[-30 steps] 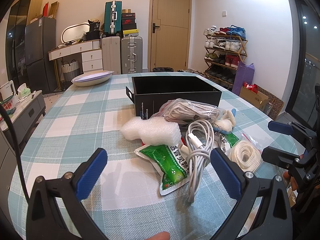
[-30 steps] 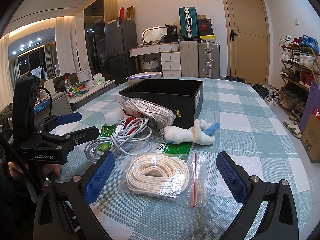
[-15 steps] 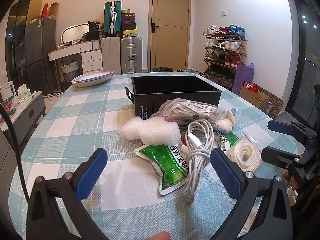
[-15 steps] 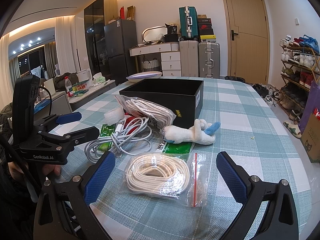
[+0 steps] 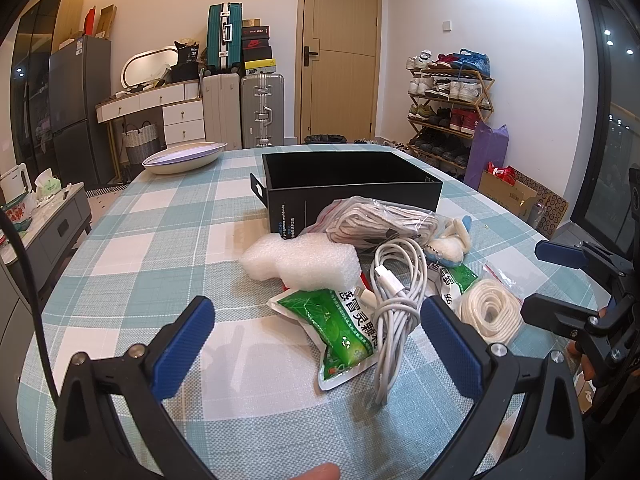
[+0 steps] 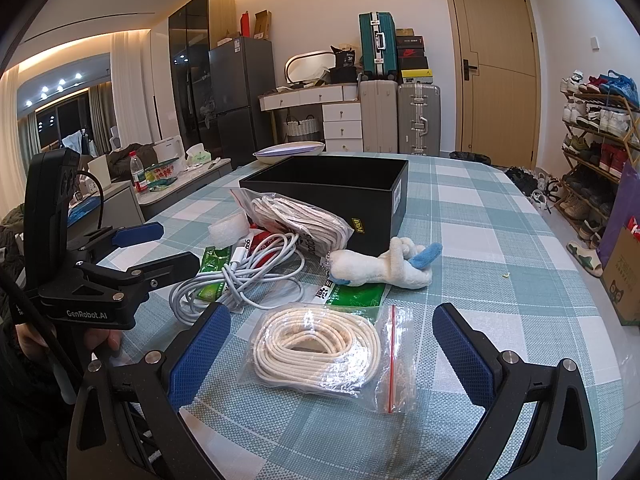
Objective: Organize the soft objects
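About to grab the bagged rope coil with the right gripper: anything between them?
Nothing visible. The bagged rope coil lies on bare tablecloth directly ahead of the open right gripper; the plush toy sits beyond it.

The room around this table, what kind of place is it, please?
Most likely a lived-in home, a dining area near the entrance: a shoe rack beside the door, stacked suitcases, and a refrigerator.

Tabletop (image 6: 472, 240): woven checked cloth, matt. Box (image 6: 372, 200): black card, matt. Rope coil (image 6: 316, 344): cream cord in glossy clear plastic bag. Cable (image 5: 394, 292): smooth white plastic. Foam block (image 5: 300, 260): white, pebbled. Toy (image 6: 380, 268): fuzzy plush. Green sachet (image 5: 340, 320): glossy film.
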